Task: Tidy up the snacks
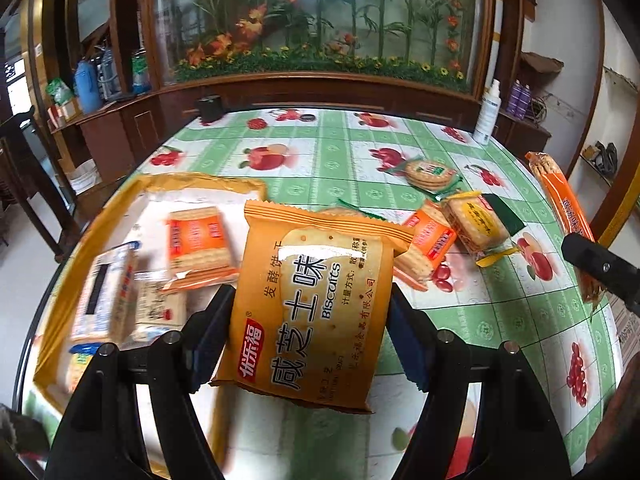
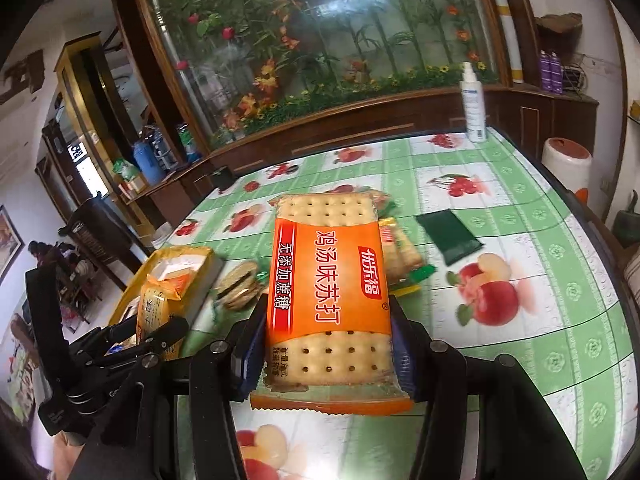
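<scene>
Left gripper (image 1: 310,316) clamps yellow-orange biscuit packet (image 1: 316,304) above yellow cardboard box (image 1: 120,208); right gripper (image 2: 328,340) clamps orange soda-cracker packet (image 2: 328,280). Only right view shows dark green pouch (image 2: 448,234) in full.

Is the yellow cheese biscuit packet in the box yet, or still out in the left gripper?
Out. The yellow packet is clamped between the left gripper's pads, held above the table beside the box.

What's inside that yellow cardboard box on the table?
The yellow box holds several cracker packs: an orange one and blurred white-and-blue ones. The held biscuit bag covers part of its interior.
</scene>
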`<state>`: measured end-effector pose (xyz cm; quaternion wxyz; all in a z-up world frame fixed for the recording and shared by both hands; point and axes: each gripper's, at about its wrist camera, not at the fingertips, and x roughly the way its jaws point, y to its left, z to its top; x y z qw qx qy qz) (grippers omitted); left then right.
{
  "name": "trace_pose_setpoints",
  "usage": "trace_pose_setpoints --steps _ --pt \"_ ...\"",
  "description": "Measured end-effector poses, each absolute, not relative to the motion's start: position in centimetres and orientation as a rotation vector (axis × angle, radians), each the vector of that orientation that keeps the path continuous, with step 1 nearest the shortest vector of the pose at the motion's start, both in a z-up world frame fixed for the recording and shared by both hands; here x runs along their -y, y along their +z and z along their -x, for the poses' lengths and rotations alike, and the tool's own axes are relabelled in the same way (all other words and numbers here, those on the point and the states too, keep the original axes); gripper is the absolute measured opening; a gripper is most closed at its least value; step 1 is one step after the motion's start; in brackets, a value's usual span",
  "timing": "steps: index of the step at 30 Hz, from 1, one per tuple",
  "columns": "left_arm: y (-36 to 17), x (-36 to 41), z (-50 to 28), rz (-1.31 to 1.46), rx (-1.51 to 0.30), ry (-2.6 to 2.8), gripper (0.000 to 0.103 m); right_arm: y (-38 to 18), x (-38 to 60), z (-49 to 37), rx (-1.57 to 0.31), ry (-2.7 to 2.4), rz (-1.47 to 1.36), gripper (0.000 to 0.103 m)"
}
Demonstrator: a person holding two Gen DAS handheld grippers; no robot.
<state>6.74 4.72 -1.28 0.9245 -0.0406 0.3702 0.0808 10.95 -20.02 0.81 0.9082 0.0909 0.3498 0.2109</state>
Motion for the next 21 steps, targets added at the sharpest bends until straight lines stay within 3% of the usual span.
trace_pose_setpoints --steps 21 --pt "-2.2 -14.0 -2.5 0.186 -0.759 0.317 0.073 0.5 6.4 -8.3 -0.765 0.661 -0.082 0.054"
